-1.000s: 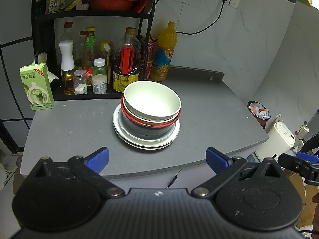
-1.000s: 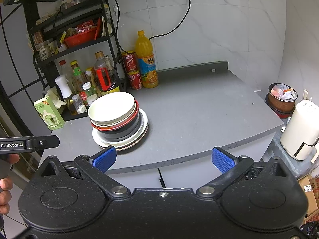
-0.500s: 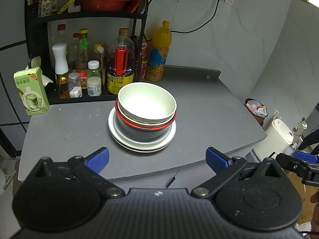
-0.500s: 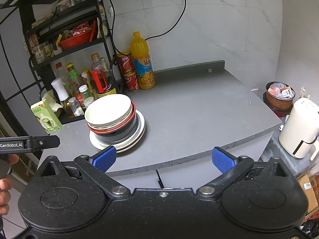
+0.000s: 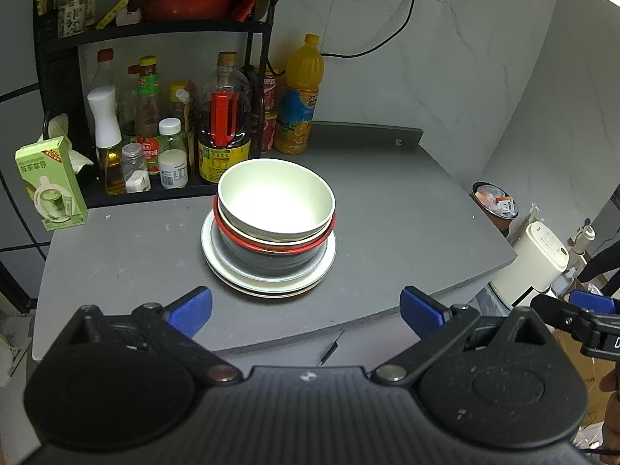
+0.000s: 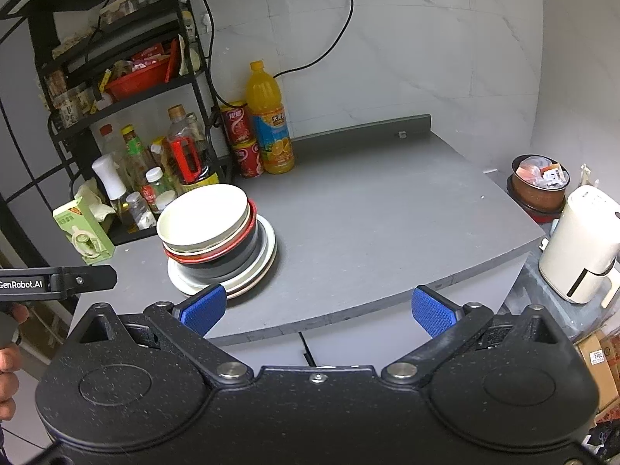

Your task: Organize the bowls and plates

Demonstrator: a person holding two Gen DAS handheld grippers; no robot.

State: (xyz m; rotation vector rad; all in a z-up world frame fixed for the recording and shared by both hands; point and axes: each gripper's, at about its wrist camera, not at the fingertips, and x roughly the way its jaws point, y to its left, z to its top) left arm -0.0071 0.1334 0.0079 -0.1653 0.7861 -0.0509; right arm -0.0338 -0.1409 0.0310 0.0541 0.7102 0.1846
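On the grey counter [image 5: 387, 209] stands one stack [image 5: 269, 240] of dishes, a little left of the middle and near the front edge. At the bottom of it lie flat plates [image 5: 267, 283], the lowest with a reddish rim and a white one over it. On the plates sits a dark bowl [image 5: 267, 261], in this bowl a red-rimmed bowl [image 5: 271, 243], and on the top a cream bowl [image 5: 276, 201], which is upright and has nothing in it. The left gripper [image 5: 306, 310] hovers before the counter edge with its blue pads [image 5: 192, 310] far apart, so the jaws are released and hold nothing; the stack is just beyond them, not touching. The right gripper [image 6: 317, 308] is also spread wide and holds nothing, and from its view the stack [image 6: 221, 248] stands to the left, beyond the left blue pad. Behind the stack a black rack [image 5: 155, 31] keeps sauce bottles [image 5: 223, 124], and right of the rack, against the far wall, stand an orange juice bottle [image 5: 300, 97] and red cans [image 6: 242, 139]. A green carton [image 5: 50, 184] stands at the left end of the counter. Off the counter, on the right, are a white appliance [image 6: 581, 244] and a bin [image 6: 540, 182].
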